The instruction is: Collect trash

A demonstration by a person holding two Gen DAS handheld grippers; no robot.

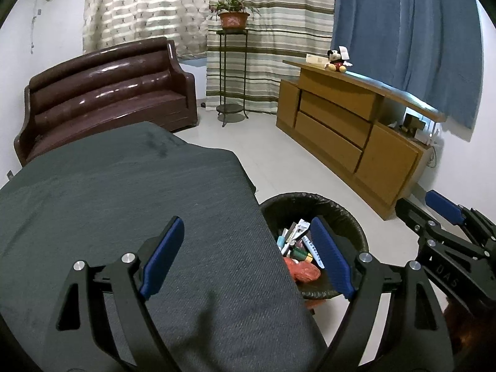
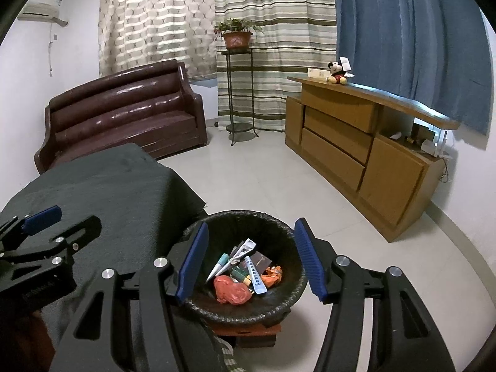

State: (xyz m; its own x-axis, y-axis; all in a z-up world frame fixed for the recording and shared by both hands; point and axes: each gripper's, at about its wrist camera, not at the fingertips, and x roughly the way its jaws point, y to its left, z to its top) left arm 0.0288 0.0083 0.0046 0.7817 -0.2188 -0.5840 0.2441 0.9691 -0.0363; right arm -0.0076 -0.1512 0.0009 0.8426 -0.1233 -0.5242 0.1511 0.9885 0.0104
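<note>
A black-lined trash bin [image 2: 286, 297] stands on the floor beside a table draped in dark grey cloth [image 2: 108, 186]. Inside lie a red plastic bag [image 2: 231, 290], a pen-like tube, wrappers and small cartons. My right gripper [image 2: 251, 226] hovers above the bin, open, with nothing between its blue pads. My left gripper [image 1: 246, 226] is over the table's edge [image 1: 124, 201], wide open and empty, with the bin [image 1: 310, 198] under its right finger. Each gripper shows at the side of the other's view: the right gripper [image 1: 424, 209] and the left gripper [image 2: 66, 220].
A brown leather sofa [image 1: 108, 93] stands behind the table. A tall metal stand with a potted plant [image 1: 232, 18] is by the striped curtains. A wooden cabinet [image 2: 356, 142] with a plush toy [image 2: 338, 73] lines the right wall. Pale tiled floor [image 2: 263, 179] lies between.
</note>
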